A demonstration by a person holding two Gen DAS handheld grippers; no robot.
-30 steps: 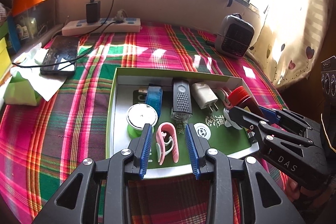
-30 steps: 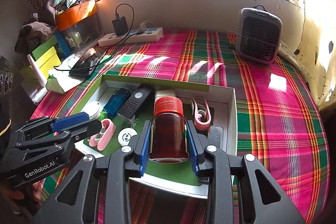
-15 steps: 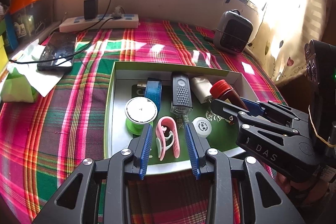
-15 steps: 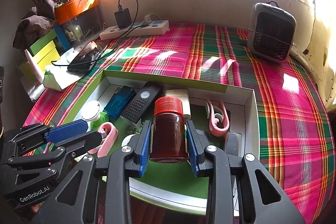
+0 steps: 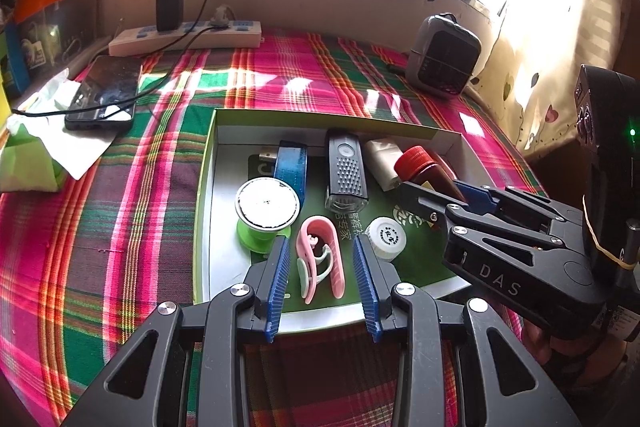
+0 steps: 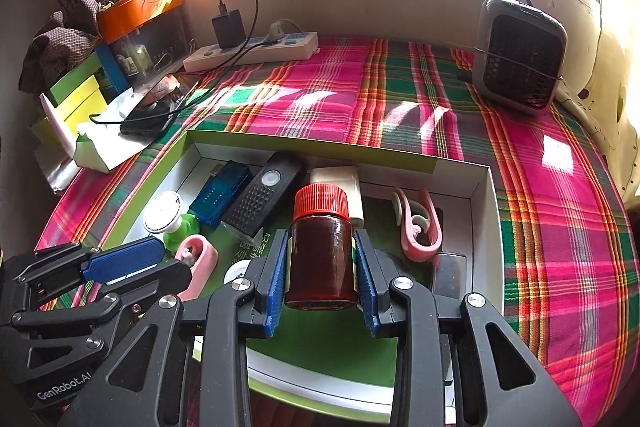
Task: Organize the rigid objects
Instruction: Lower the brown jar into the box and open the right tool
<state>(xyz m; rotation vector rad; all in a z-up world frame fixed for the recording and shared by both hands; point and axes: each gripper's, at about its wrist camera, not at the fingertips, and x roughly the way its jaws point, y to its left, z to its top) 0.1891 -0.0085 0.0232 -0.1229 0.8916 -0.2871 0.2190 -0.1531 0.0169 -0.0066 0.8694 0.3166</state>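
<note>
A shallow green-rimmed box [image 5: 320, 117] [image 6: 312, 143] lies on the plaid cloth and holds several small items. My right gripper [image 6: 321, 239] [image 5: 436, 187] is shut on a brown bottle with a red cap [image 6: 322, 259] [image 5: 414, 161], held tilted over the box's right half. My left gripper [image 5: 320, 241] [image 6: 168, 259] stands open above a pink clip [image 5: 336, 259] near the box's front edge, pads apart from it. Also in the box are a blue USB device [image 5: 292, 167], a black grilled device [image 5: 346, 175], a white charger [image 5: 382, 159], a green-and-white spool [image 5: 266, 207], a white cap [image 5: 386, 233] and a second pink clip [image 6: 420, 227].
A white power strip [image 5: 188, 37] with a black charger lies along the back wall. A phone [image 5: 106, 95] on its cable and tissue lie at the left. A small grey heater [image 6: 520, 55] stands at the back right. Stacked boxes and an orange bin [image 6: 136, 11] crowd the left edge.
My right gripper has carried the bottle a little further in over the box and slightly lower. The left gripper has stayed where it was, still open.
</note>
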